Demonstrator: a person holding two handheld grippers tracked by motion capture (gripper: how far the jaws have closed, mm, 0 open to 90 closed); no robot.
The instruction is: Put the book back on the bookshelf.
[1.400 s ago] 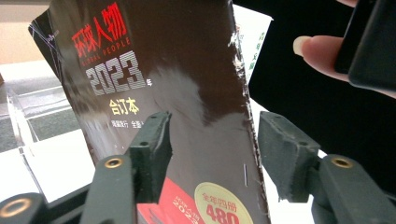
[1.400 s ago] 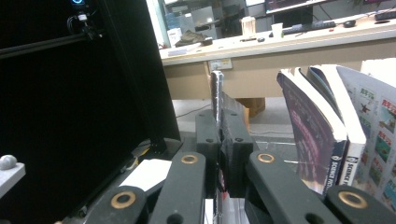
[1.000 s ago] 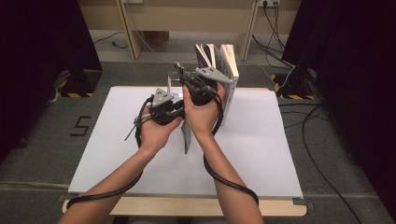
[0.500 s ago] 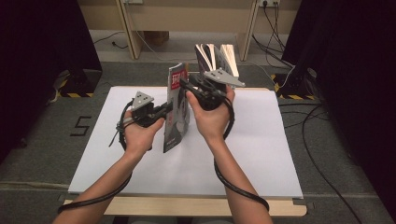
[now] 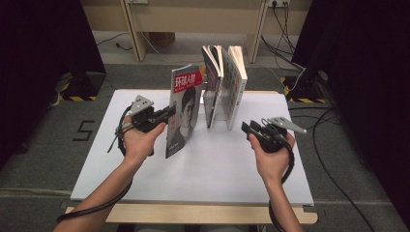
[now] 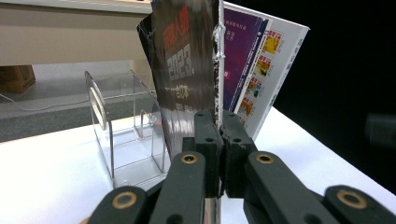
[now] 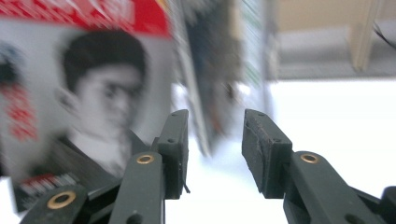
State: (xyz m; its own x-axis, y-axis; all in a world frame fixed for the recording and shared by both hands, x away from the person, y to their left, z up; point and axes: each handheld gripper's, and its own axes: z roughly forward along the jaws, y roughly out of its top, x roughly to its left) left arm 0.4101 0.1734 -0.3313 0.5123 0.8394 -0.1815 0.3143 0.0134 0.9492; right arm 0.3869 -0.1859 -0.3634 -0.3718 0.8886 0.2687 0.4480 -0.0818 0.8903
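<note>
The magazine [image 5: 183,108] is a thin, glossy, flexible thing with a red title band and a portrait on its cover, standing upright on the white table [image 5: 145,179], well left of centre and just left of the row of other magazines [image 5: 223,82]. Its stapled spine edge [image 6: 216,65] rises straight out of the left gripper [image 5: 167,112], whose black jaws are clamped tight on that edge low down, the rubbery pads [image 6: 208,135] pressing the sheets from both sides; the cover bows slightly above the grip. In the left gripper view a clear acrylic holder [image 6: 121,126] with upright dividers stands on the table beside the magazine. The right gripper [image 5: 247,128] is well apart from the magazine, near the table's right half, just in front of the standing row; its jaws have just been opening and now stand moderately wide with nothing between them, the pads [image 7: 259,140] bare.
</note>
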